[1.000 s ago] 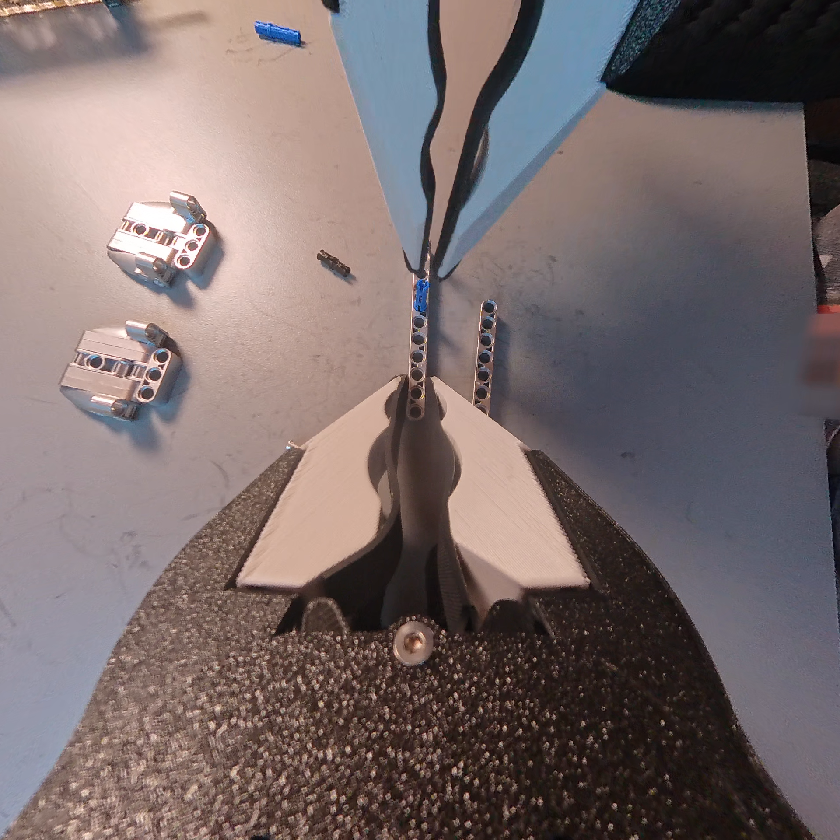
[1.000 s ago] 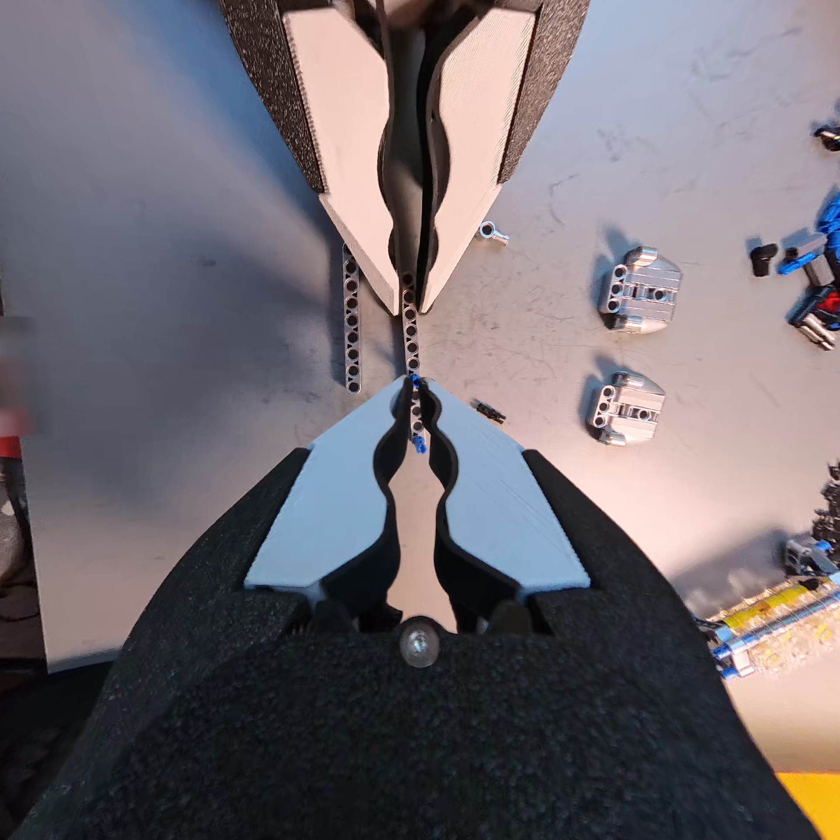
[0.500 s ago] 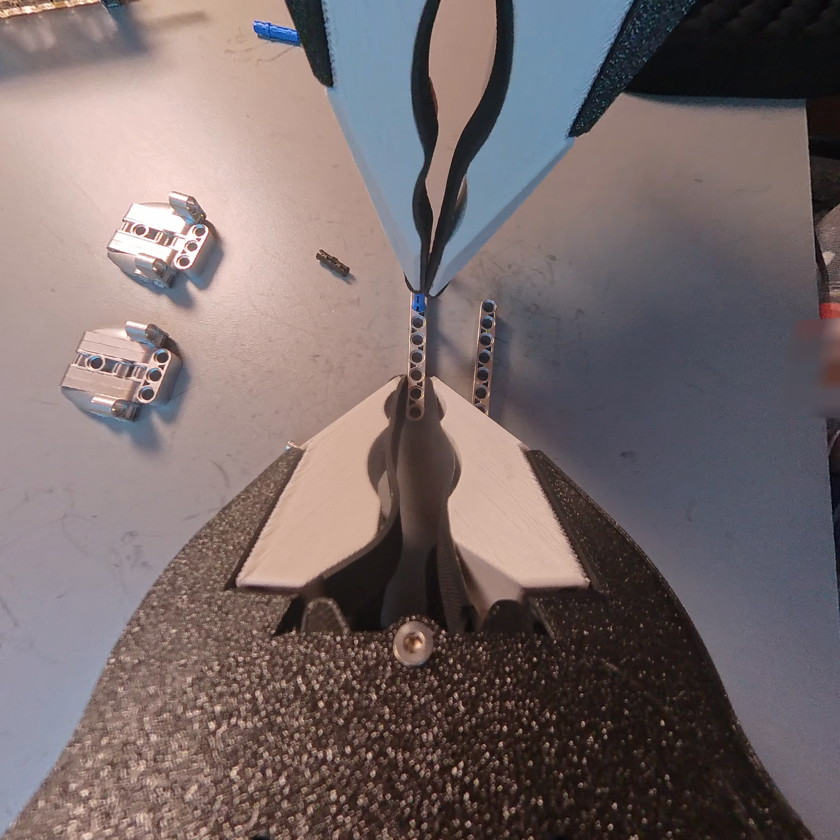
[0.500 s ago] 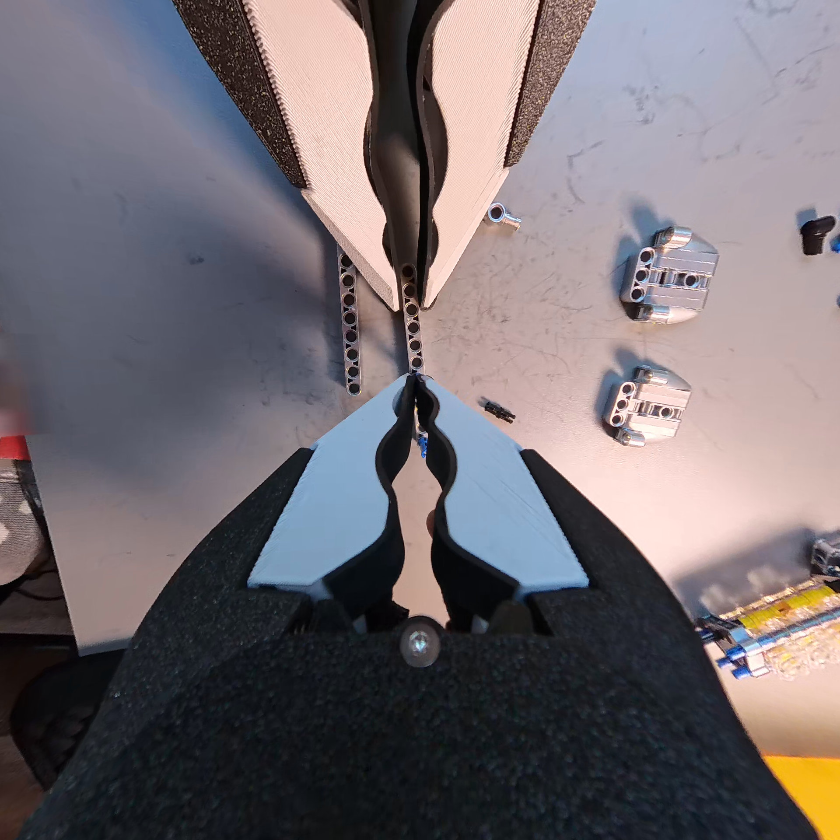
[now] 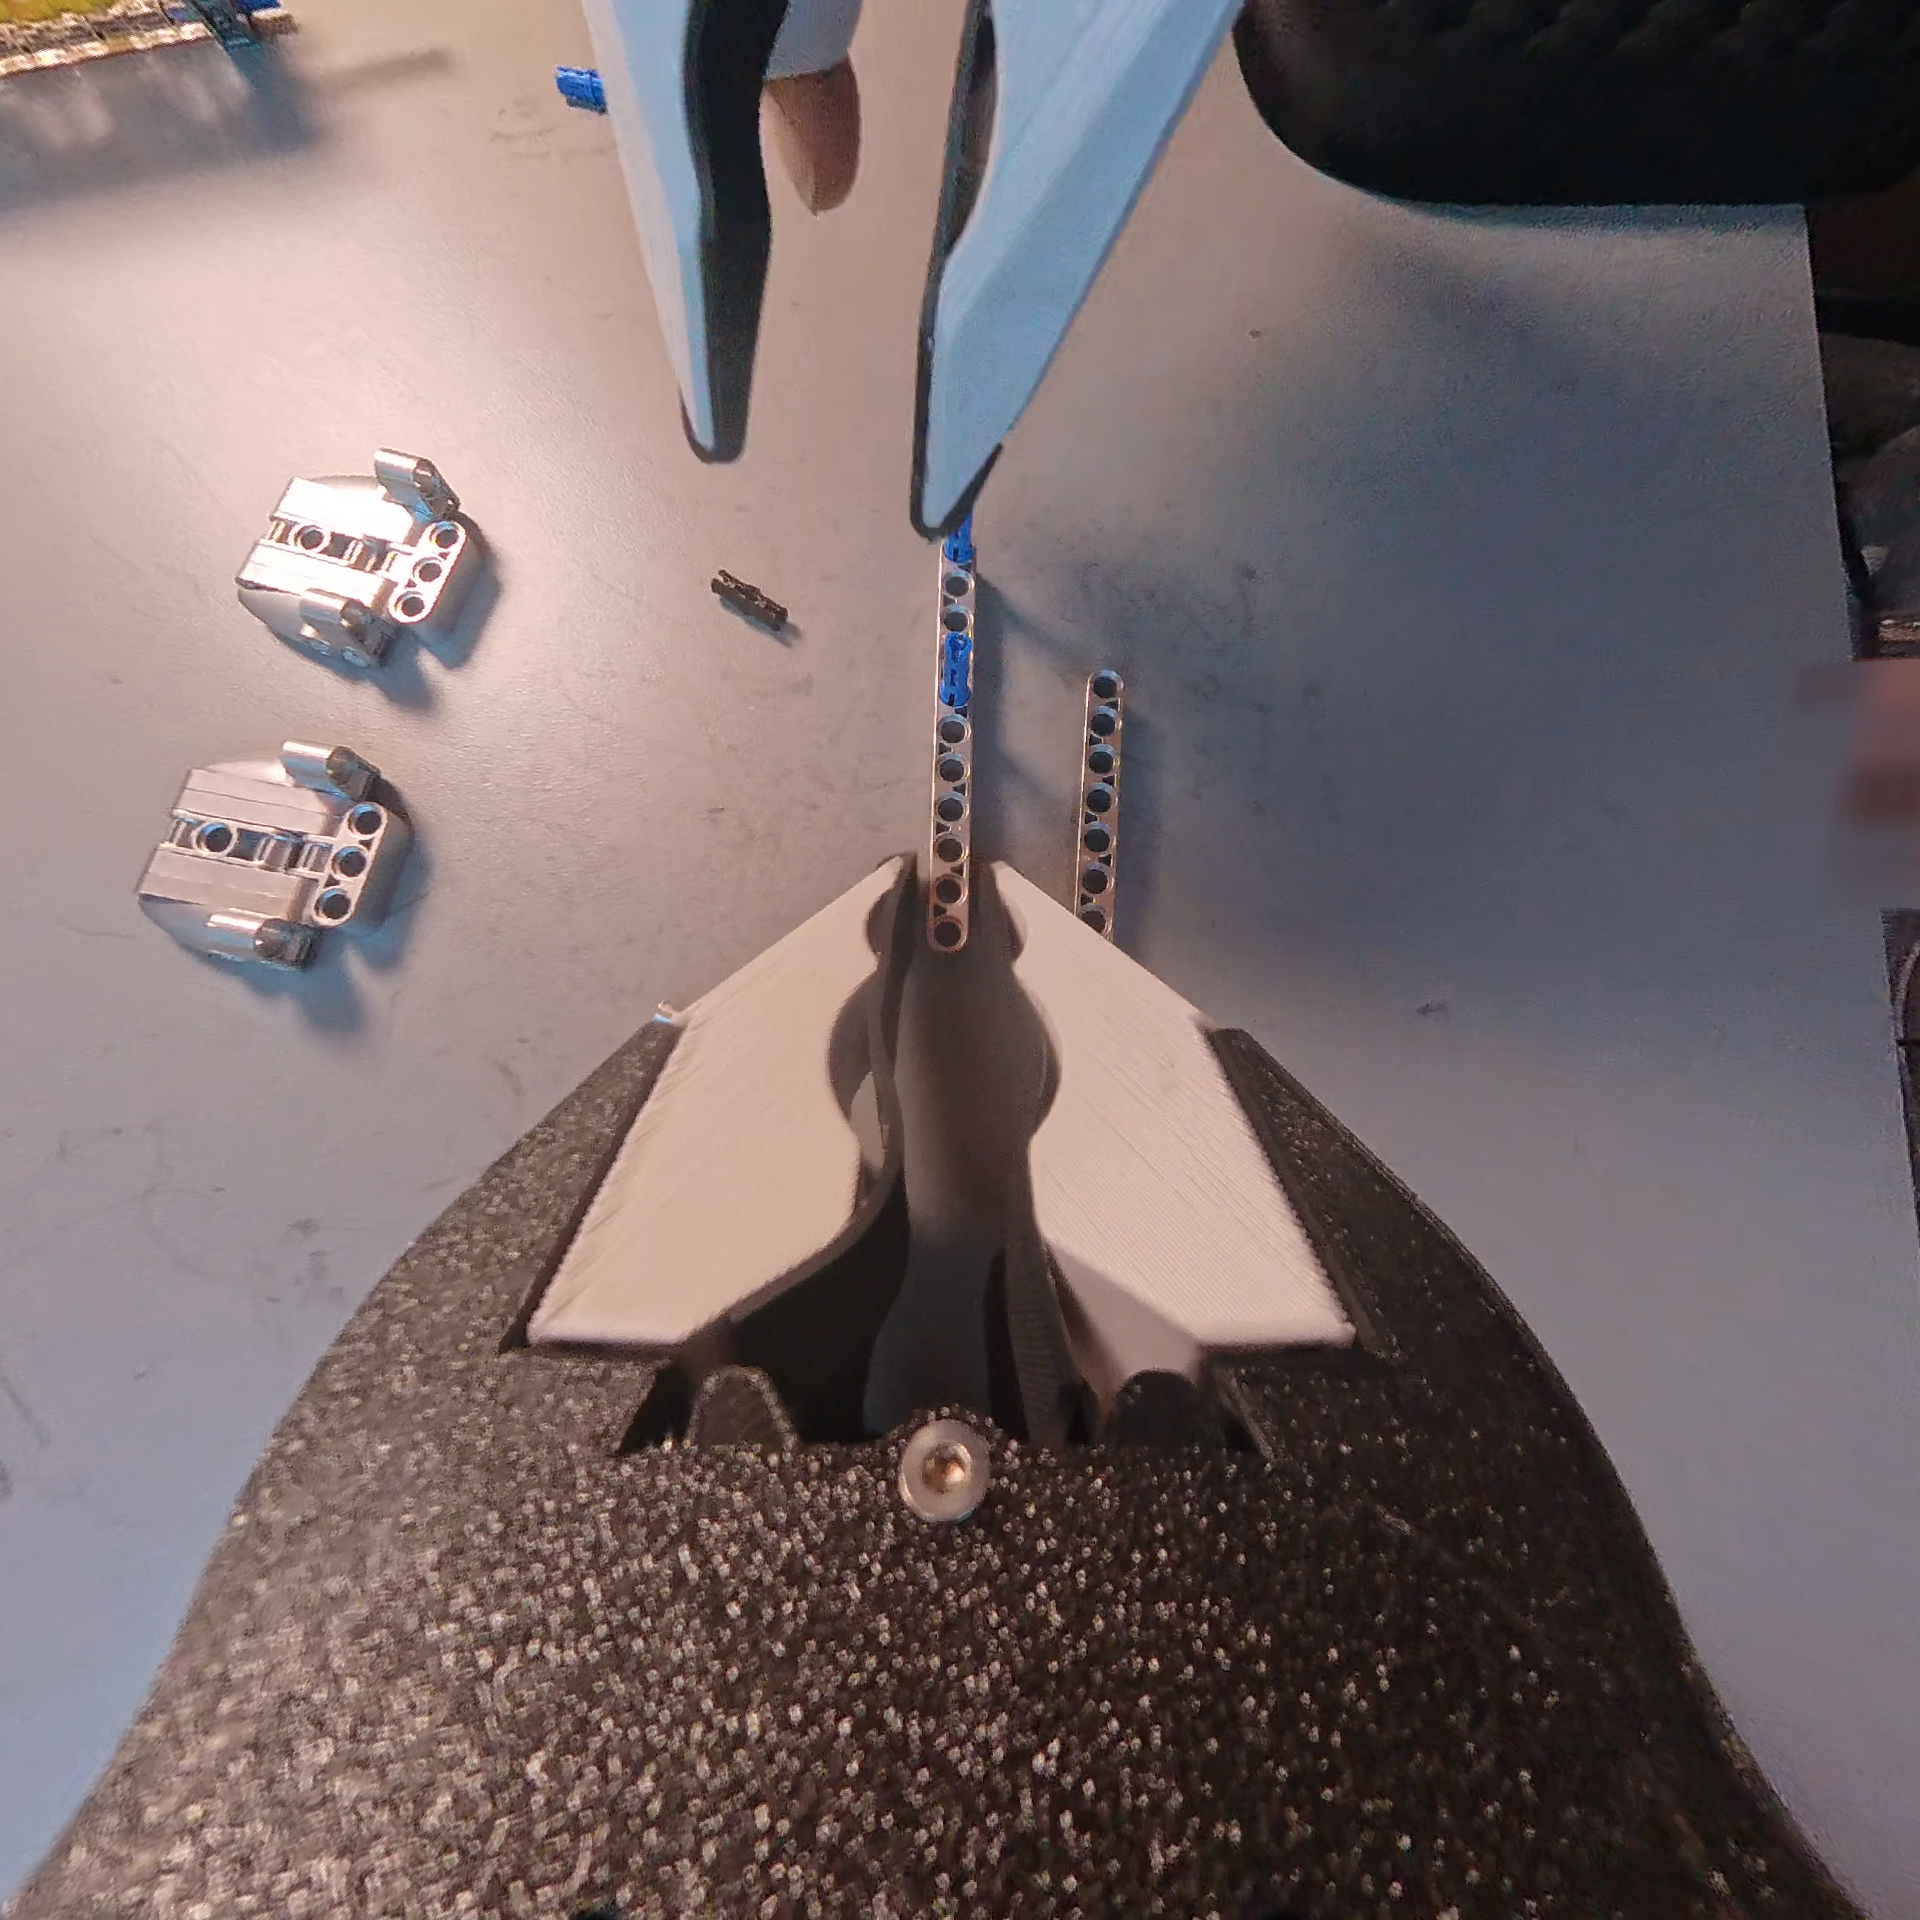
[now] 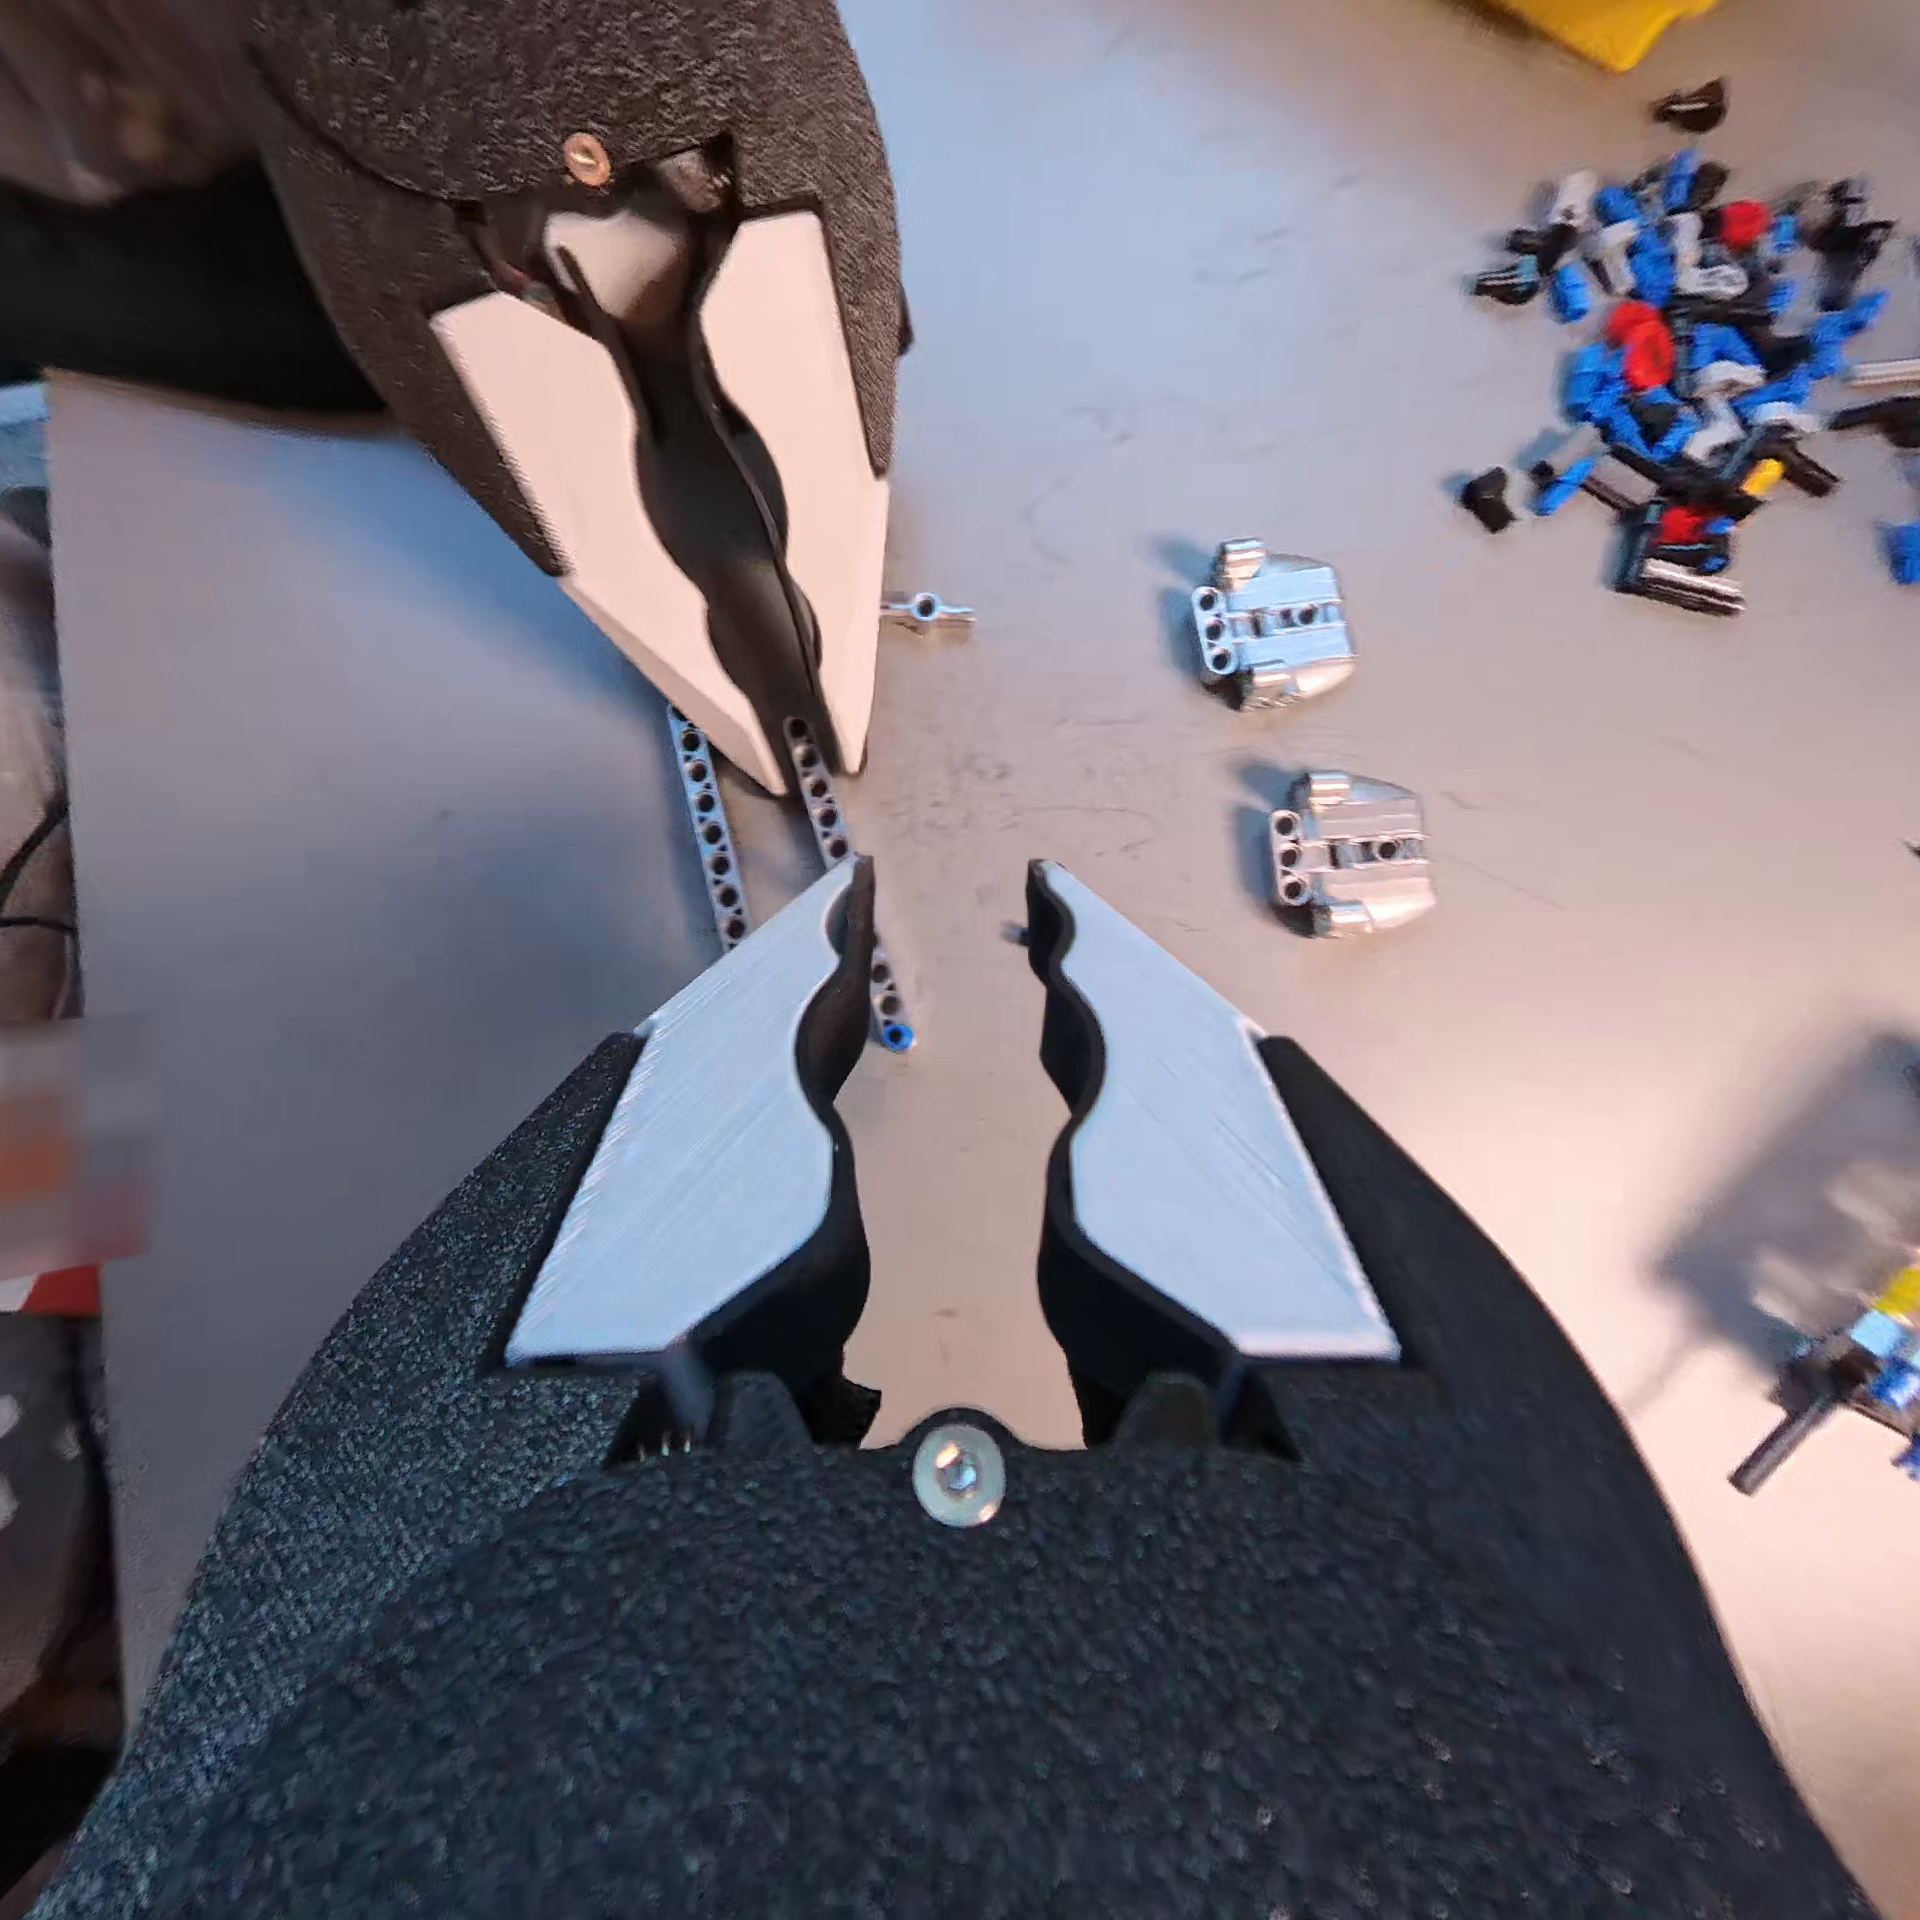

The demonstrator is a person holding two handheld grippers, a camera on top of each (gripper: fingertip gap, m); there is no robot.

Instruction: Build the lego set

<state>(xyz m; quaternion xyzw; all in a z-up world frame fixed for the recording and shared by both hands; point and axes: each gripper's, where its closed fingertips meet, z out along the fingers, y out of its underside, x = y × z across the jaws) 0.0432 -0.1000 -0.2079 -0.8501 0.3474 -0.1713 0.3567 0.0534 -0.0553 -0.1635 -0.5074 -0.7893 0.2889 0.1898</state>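
Between the left tongs (image 5: 951, 873) sits the near end of a thin grey holed beam (image 5: 952, 769), clamped tight, running straight out from their tips with blue pins (image 5: 954, 670) pushed into it. Off to their left lie two chunky silver panels (image 5: 358, 566) – shiny, ribbed plastic on the scuffed matte table (image 5: 1455, 623). The right tongs (image 6: 948, 883), pinched on the beam's far end half a second ago, now stand wide apart and have let go – pin's seated, I'd guess.

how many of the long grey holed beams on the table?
2. One grey beam is clamped at its near end in the left gripper, with blue pins in it. The second beam lies flat beside it. The parts pile may hide more.
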